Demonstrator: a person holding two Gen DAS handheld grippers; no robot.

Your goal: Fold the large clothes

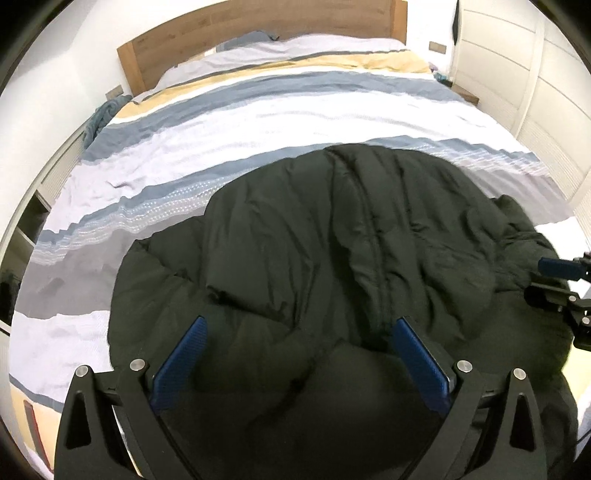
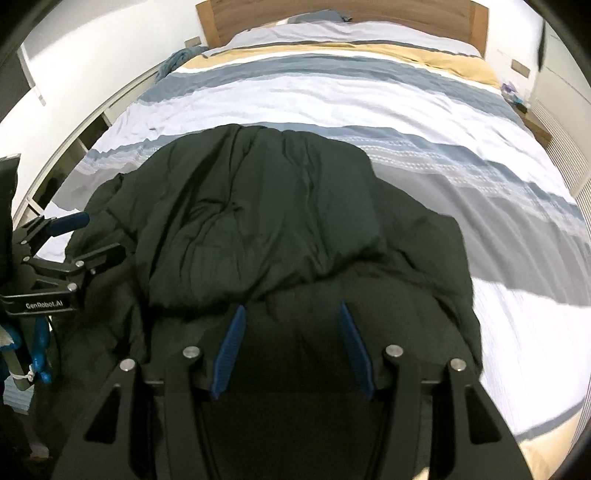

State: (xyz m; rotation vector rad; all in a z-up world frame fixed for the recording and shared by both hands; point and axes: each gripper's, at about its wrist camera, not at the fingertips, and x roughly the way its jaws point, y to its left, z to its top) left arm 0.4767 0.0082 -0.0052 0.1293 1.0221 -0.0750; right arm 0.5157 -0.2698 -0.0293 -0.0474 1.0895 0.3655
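A large black puffy jacket (image 1: 343,236) lies crumpled on the striped bed; it also shows in the right wrist view (image 2: 258,206). My left gripper (image 1: 301,332) is open, its blue pads spread over the jacket's near left part, a bulge of fabric between them. My right gripper (image 2: 290,314) is open over the jacket's near right part, with fabric between its fingers. The right gripper also shows at the right edge of the left wrist view (image 1: 554,280). The left gripper shows at the left edge of the right wrist view (image 2: 85,240).
The bed cover (image 1: 258,122) has white, grey-blue and tan stripes. A wooden headboard (image 1: 258,33) stands at the far end. White cabinets (image 1: 535,85) stand on the right, shelves (image 2: 74,147) on the left.
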